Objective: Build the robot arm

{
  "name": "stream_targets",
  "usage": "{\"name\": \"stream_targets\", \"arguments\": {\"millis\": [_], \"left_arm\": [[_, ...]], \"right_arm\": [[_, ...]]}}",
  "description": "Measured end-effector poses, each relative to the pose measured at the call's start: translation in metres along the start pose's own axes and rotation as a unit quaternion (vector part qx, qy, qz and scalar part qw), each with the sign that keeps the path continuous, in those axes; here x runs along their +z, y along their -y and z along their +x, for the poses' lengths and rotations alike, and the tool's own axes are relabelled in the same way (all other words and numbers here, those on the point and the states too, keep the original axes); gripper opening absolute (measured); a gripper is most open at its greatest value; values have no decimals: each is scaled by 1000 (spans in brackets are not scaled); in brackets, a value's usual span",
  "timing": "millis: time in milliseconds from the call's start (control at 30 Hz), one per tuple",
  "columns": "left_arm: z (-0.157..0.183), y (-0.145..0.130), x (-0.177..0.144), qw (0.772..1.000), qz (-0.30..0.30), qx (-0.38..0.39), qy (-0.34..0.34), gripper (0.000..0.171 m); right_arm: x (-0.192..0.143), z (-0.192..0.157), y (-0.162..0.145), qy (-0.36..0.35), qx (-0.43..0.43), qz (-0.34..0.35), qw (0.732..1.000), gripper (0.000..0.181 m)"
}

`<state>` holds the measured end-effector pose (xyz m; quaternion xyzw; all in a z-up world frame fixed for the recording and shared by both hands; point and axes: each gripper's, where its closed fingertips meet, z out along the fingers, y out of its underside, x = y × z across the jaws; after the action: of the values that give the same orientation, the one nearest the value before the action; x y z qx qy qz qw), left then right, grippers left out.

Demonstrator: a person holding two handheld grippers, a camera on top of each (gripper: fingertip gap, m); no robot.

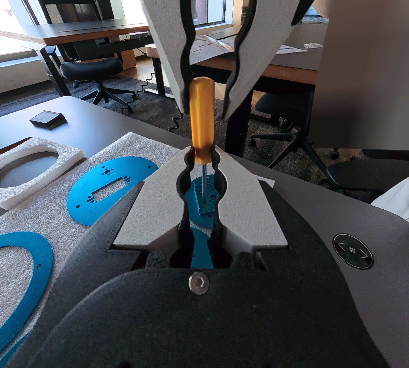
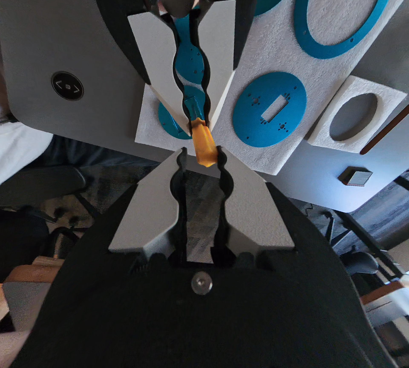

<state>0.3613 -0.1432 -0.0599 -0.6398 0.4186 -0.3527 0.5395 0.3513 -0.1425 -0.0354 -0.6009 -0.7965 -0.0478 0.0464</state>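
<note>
While both cameras catch the grey table (image 1: 309,213) and the white foam sheet (image 1: 137,147) on it, only the left wrist view shows the room behind: two desks and two office chairs (image 1: 97,73). Only the right wrist view shows two whole blue rings (image 2: 345,7) and the full foam frame (image 2: 356,113). One blue disc with a slot (image 1: 110,189) lies flat, and one small dark block (image 1: 47,119) sits apart. One orange-handled screwdriver (image 1: 202,118) stands upright, its tip on a blue bracket (image 1: 202,202). The left gripper (image 1: 201,150) is clamped on the handle's lower end. The right gripper (image 2: 200,151) is spread a little; one finger touches the handle top, the other stands clear.
</note>
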Motion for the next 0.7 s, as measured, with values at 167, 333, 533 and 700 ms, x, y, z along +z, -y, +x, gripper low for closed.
{"name": "stream_targets", "arguments": {"millis": [167,333,533,700], "left_arm": [[3,0,0,1000,0,-4,-11,14],[1,-1,3,1000,-4,-4,2,16],[1,-1,1,1000,0,-3,0,15],[2,-1,1,1000,-2,1,-3,15]], "right_arm": [[2,-3,0,34,42,2,999,17],[3,-2,-2,53,187,3,981,16],[5,1,0,16,46,16,999,43],[4,0,6,12,4,37,999,19]]}}
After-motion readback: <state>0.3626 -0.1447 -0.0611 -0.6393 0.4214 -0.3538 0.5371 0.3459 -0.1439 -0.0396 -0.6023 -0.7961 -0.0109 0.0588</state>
